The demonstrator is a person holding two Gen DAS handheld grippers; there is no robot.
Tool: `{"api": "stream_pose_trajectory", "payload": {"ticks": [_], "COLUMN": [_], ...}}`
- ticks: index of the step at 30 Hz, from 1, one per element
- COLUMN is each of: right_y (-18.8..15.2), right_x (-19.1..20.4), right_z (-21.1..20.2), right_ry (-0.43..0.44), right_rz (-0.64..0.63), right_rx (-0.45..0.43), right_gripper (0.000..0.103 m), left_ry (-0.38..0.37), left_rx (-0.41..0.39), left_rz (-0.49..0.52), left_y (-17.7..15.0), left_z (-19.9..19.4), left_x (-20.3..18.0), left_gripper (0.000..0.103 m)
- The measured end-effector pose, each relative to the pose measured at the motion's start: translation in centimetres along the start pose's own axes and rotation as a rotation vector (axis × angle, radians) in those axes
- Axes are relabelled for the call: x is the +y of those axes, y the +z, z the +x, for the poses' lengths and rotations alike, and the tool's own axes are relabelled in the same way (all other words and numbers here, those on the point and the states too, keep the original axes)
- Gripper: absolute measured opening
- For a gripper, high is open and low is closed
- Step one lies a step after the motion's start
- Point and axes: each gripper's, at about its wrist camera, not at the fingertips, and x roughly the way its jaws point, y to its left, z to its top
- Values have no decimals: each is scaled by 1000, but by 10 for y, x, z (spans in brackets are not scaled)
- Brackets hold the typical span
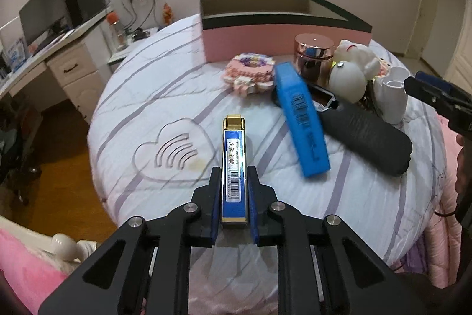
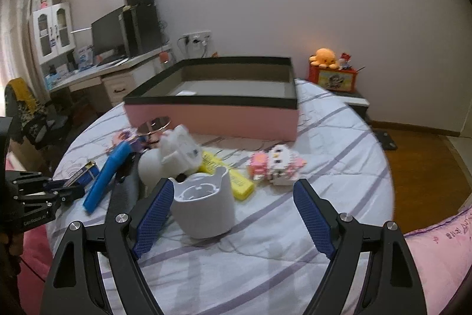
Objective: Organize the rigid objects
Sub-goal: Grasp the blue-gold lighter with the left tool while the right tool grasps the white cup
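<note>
My left gripper is shut on a blue and gold lighter-like bar, held above the quilt; it also shows in the right wrist view. My right gripper is open, its jaws around a white cup without touching on the right side. A pink box with a black rim stands open at the back of the bed. A blue case, a rose-gold jar, a black handle, white toys and pink bead pieces lie clustered.
A yellow block and a pink-white bead figure lie right of the cup. The round bed's edge drops to a wooden floor. A desk with monitor stands at the left. A pink blanket lies at the near right.
</note>
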Motion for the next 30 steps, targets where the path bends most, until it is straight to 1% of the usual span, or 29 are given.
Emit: {"api": "stream_pose_trajectory", "payload": {"ticks": [2, 7, 10, 13, 15, 17, 18, 19, 20, 22, 23, 25, 29, 30], "right_y": [-1, -4, -3, -5, -6, -7, -8, -8, -8, -9, -11, -10, -8, -8], "right_x": [3, 12, 17, 18, 18, 16, 14, 13, 11, 9, 7, 6, 6, 6], "right_z": [3, 7, 2, 2, 9, 15, 18, 23, 27, 35, 37, 38, 41, 42], "right_ry": [7, 39, 49, 58, 49, 65, 67, 70, 76, 93, 102, 109, 109, 105], "right_rz": [0, -18, -40, -59, -61, -51, -43, -37, -31, -16, -6, -5, -5, -10], "right_rx": [2, 21, 8, 14, 31, 37, 39, 49, 56, 86, 90, 95, 100, 100], "right_gripper": [85, 85, 85, 84, 84, 84, 83, 71, 65, 56, 55, 55, 55, 55], "left_ry": [10, 15, 3, 0, 0, -8, -15, -18, -18, -25, -29, -28, -56, -45], "left_rx": [5, 1, -2, -11, -18, -25, -28, -33, -37, -49, -54, -56, -50, -53], "left_rz": [-7, -11, -22, -26, -34, -38, -42, -42, -46, -50, -49, -25, -51, -50], "left_y": [-1, -2, -2, -1, -1, 0, 0, 0, 0, 0, -1, -1, 1, 1], "left_z": [0, -1, 1, 3, 6, 7, 8, 9, 10, 10, 11, 11, 12, 11], "left_x": [2, 2, 3, 4, 6, 7, 7, 8, 8, 9, 9, 7, 12, 11], "left_gripper": [19, 19, 19, 23, 29, 32, 36, 37, 39, 39, 39, 39, 39, 30]}}
